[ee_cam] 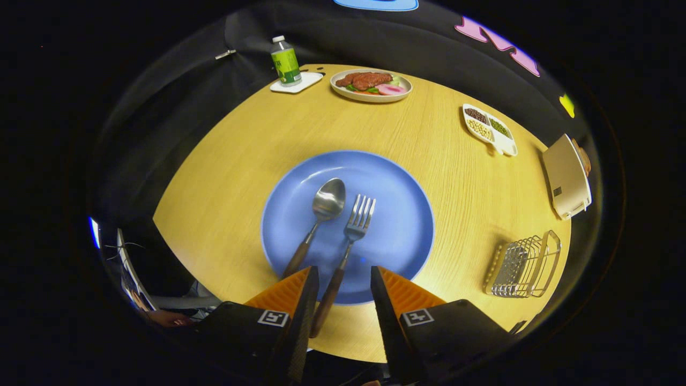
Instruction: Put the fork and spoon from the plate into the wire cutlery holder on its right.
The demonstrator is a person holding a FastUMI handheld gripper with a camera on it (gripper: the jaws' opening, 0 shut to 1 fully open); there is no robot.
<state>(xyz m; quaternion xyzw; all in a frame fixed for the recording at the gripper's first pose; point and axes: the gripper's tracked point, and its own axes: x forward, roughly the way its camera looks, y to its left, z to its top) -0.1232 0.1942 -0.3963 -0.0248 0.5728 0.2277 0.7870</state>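
The fork [353, 236] and spoon [321, 214] lie side by side on the blue plate [396, 182], handles toward me. I hold the gripper [344, 279] spread, fork handle between the fingers, likely lined up for a pinch. The wire cutlery holder [525, 265] waits to the right. Whether the fingers touch the handle, I can't tell.

spoon [321, 217], fork [351, 236] side by side on plate [396, 214] | holder [525, 265] right
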